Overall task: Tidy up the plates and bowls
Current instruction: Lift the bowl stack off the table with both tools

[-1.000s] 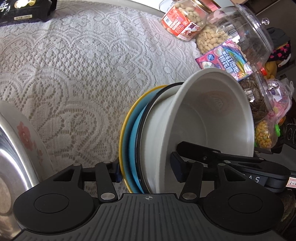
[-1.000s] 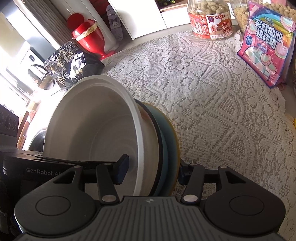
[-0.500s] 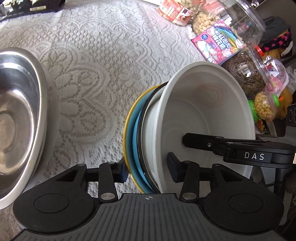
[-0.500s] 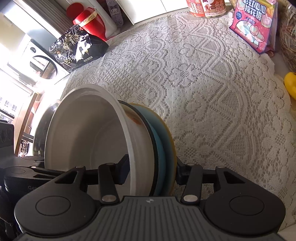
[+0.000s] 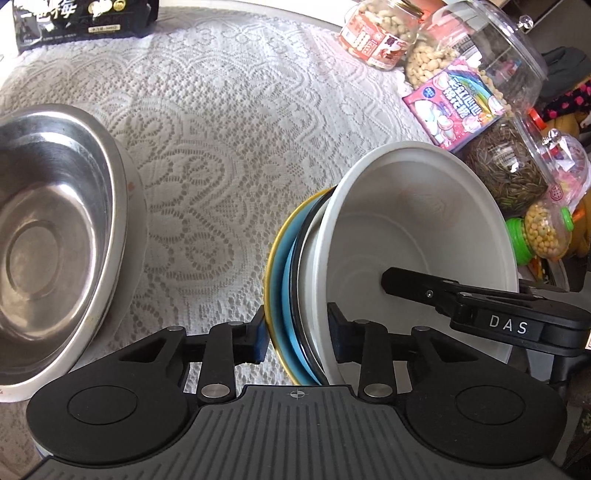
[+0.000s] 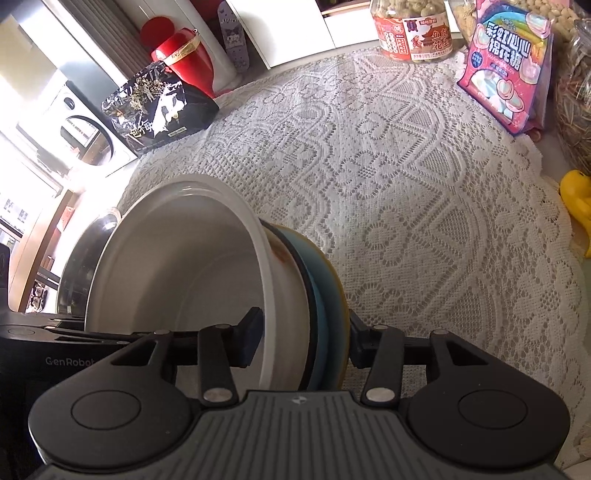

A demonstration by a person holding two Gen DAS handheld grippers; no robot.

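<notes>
Only leftward: steel bowl's (image 5: pixel 55 236) bare inside

A white lace cloth (image 5: pixel 229 140) covers the desk (image 6: pixel 554 147). At its left side sits a steel bowl (image 5: pixel 48 236) — shiny, open side up. Along the far edge stand a black snack bag (image 6: pixel 159 107), a jar of peanuts (image 6: pixel 413 29) and a pink marshmallow packet (image 6: pixel 509 62). Further right — clear jars (image 5: pixel 509 173) of seeds and beans, close together.

Black left claw (image 5: pixel 297 338), ribbed grey housing, silver screws
</notes>
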